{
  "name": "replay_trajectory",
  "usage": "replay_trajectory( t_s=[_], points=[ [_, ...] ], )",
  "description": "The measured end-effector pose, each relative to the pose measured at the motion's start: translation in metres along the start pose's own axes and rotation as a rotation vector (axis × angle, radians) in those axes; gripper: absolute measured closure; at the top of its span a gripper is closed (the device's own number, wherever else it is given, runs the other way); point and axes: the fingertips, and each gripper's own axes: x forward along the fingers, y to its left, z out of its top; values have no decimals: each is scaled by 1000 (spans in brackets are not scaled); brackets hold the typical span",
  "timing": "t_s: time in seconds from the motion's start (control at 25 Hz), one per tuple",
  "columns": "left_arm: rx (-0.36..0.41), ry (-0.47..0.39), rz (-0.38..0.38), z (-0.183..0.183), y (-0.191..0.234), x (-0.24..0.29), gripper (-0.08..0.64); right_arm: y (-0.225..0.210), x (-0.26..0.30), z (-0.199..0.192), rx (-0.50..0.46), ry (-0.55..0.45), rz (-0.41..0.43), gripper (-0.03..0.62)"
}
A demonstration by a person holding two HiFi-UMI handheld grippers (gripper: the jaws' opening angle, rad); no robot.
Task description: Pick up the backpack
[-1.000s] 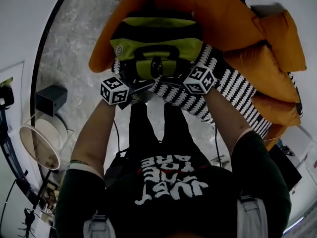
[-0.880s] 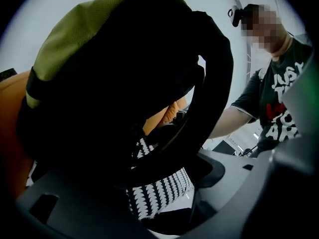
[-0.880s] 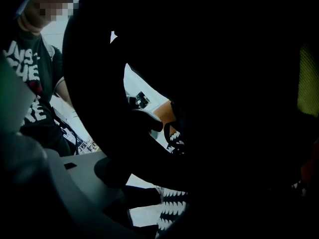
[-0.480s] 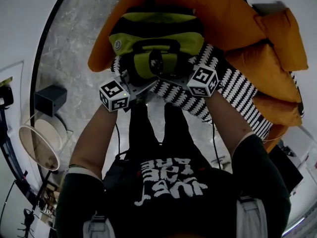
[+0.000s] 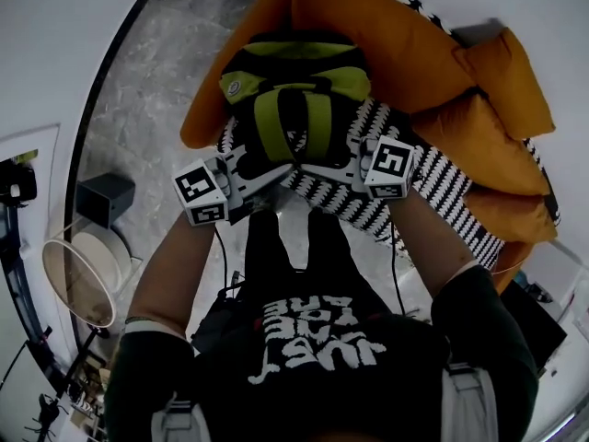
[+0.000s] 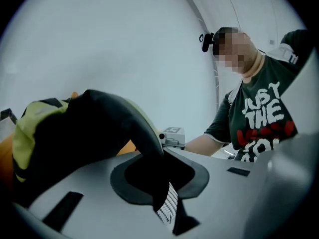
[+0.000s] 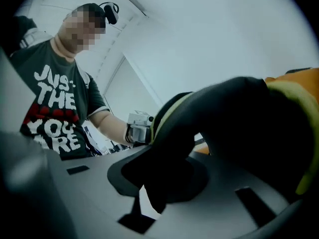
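Backpack (image 5: 296, 74), lime-green panels, black trim and straps

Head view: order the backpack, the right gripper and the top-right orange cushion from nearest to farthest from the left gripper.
1. The backpack, gripped by the left gripper itself.
2. The right gripper, alongside, to its right.
3. The orange cushion, far right on the sofa.
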Motion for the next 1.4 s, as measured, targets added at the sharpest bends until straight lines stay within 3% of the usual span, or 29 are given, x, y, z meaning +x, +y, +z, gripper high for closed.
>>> replay_trajectory(
  t_s=[0.24,0.68,1.0,1.4],
  points=[
    [2,-107,-36,54,-31,-6,497,30,-8,55,-46,-77,33,515],
    [-84,-272,-95,139,-63,-15,491,49,-26,145,51,-278,14,489],
    [29,-320,-159,209,-111,-8,473,75,-61,209,16,-356,18,503],
    [197,-339,-197,297,-165,-26,474,125,-66,304,-16,-340,70,511]
  ],
)
